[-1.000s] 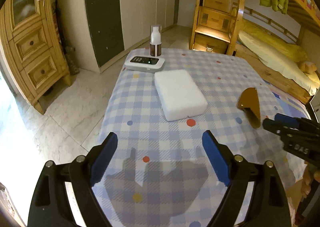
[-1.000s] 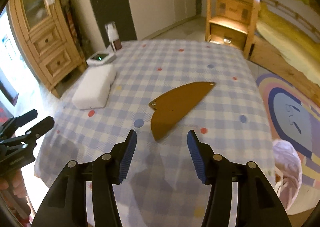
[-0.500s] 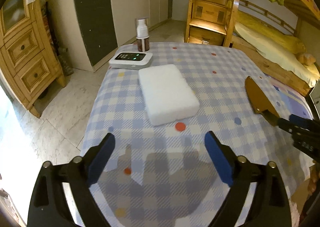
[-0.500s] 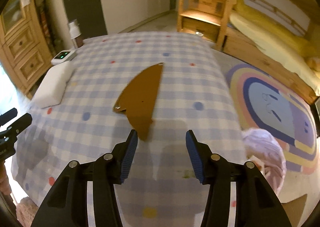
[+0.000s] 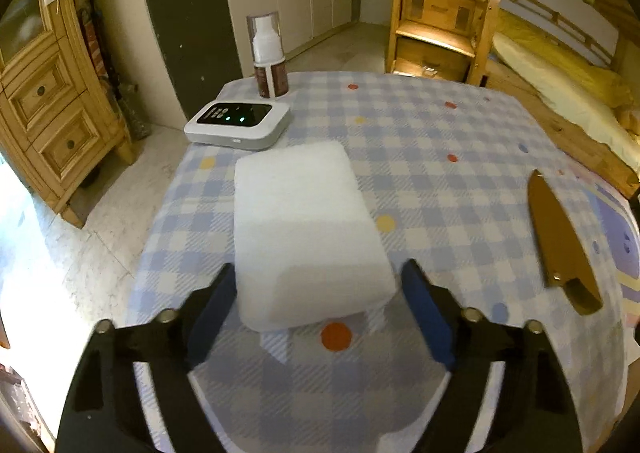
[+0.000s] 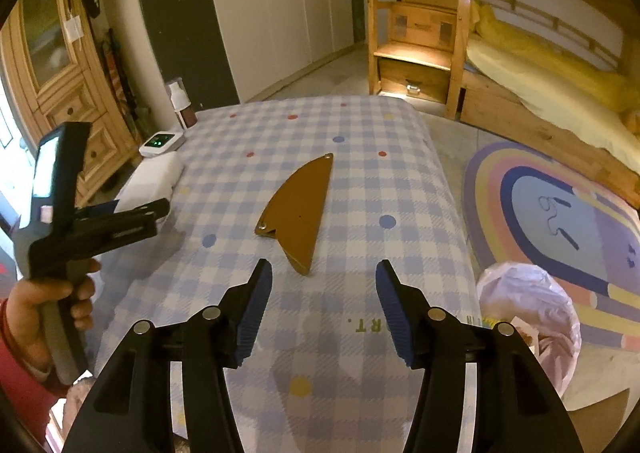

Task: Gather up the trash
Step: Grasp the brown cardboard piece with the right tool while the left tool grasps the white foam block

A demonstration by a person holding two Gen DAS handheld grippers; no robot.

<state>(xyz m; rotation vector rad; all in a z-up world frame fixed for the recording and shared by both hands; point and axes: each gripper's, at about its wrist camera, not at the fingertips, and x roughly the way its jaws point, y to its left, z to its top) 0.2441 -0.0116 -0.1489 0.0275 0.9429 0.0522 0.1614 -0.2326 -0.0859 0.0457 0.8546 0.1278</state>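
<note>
one checked tablecloth (image 5: 440,173), wooden bunk (image 6: 520,101)

Each view is taken from close above the checked table (image 5: 440,181), angled downward. The white block (image 5: 304,237) at 12 o'clock on the left is shared, seen at 9 o'clock on the right.

A white foam block (image 5: 304,229), rectangular with rounded corners, lies flat on the checked desk (image 5: 440,189) near its left edge. A thin brown fin-shaped piece (image 6: 298,209) lies flat well apart from it, mid-desk.
</note>
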